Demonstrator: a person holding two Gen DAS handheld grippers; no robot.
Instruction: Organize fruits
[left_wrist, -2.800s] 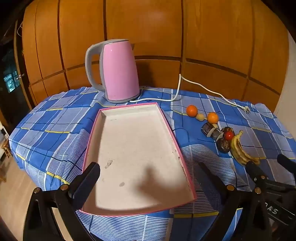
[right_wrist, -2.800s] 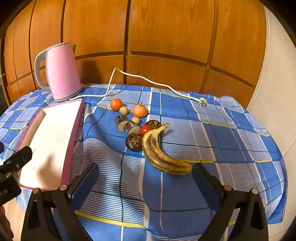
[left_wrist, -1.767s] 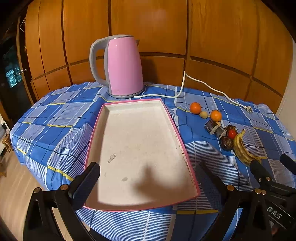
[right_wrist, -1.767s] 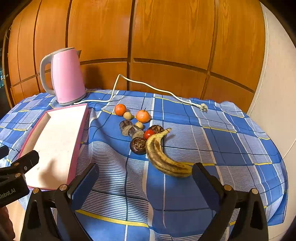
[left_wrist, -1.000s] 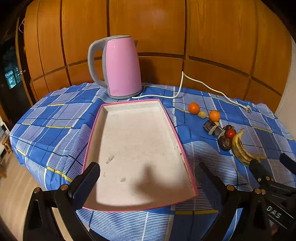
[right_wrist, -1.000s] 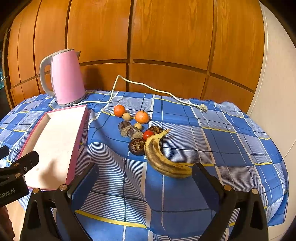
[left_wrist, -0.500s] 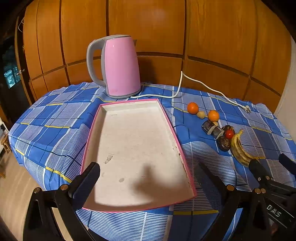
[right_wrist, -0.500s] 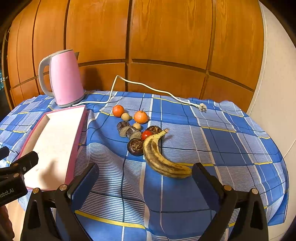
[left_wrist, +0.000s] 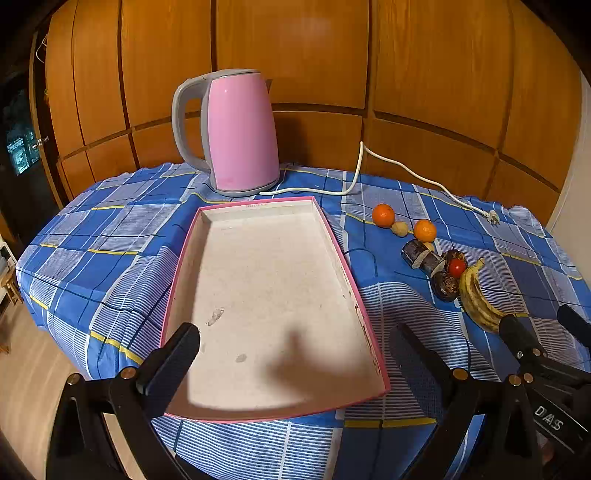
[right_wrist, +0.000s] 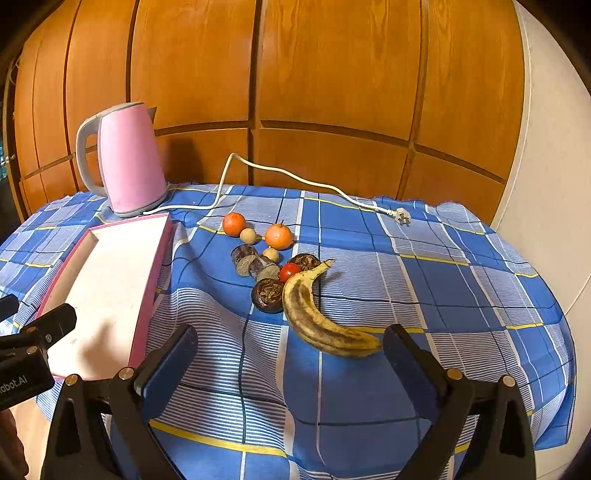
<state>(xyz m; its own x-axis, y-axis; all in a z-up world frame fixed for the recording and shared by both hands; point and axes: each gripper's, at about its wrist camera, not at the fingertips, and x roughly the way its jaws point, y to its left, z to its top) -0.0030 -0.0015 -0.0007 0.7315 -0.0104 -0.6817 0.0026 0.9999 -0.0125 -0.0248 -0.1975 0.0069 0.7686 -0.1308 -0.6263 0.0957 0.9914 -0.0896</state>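
Observation:
A pink-rimmed white tray (left_wrist: 334, 236) lies on the blue checked tablecloth, with nothing in it; it also shows in the right wrist view (right_wrist: 162, 243). To its right lies a cluster of fruit: a spotted banana (right_wrist: 317, 321), two oranges (right_wrist: 233, 224) (right_wrist: 279, 236), a red tomato (right_wrist: 290, 272), dark round fruits (right_wrist: 267, 291) and small tan fruits (right_wrist: 248, 235). My left gripper (left_wrist: 295, 365) is open and empty over the tray's near end. My right gripper (right_wrist: 291, 365) is open and empty, just in front of the banana.
A pink electric kettle (left_wrist: 236, 133) stands behind the tray. Its white cord and plug (right_wrist: 400, 216) trail across the cloth behind the fruit. A wooden panelled wall backs the table. The table edge drops off close below both grippers.
Both views have shifted only slightly; the grippers hover in nearly the same places. Nothing was taken hold of or moved.

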